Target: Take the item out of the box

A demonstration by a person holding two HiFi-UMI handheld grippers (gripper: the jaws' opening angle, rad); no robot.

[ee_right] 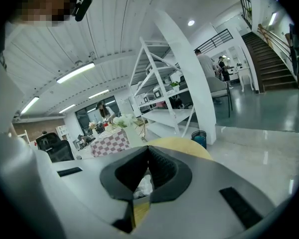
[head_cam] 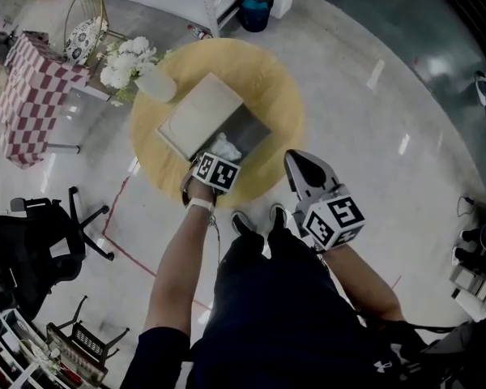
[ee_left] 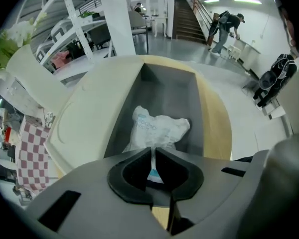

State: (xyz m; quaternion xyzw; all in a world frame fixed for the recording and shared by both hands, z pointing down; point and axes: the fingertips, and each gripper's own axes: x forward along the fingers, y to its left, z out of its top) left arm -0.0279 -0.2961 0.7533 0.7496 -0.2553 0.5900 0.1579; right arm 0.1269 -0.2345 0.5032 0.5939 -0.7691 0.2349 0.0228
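Observation:
An open box stands on the round wooden table, its grey inside bare at the far end and its cream lid folded out to the left. A crumpled white plastic bag with blue print lies at the box's near end. My left gripper is at that end, shut on the bag's near edge, a thin strip showing between the jaws. My right gripper is held off the table's near right edge, shut on nothing.
A vase of white flowers stands at the table's left rim. A checkered table and a black office chair are to the left, a blue bin beyond. The person's legs are close to the table.

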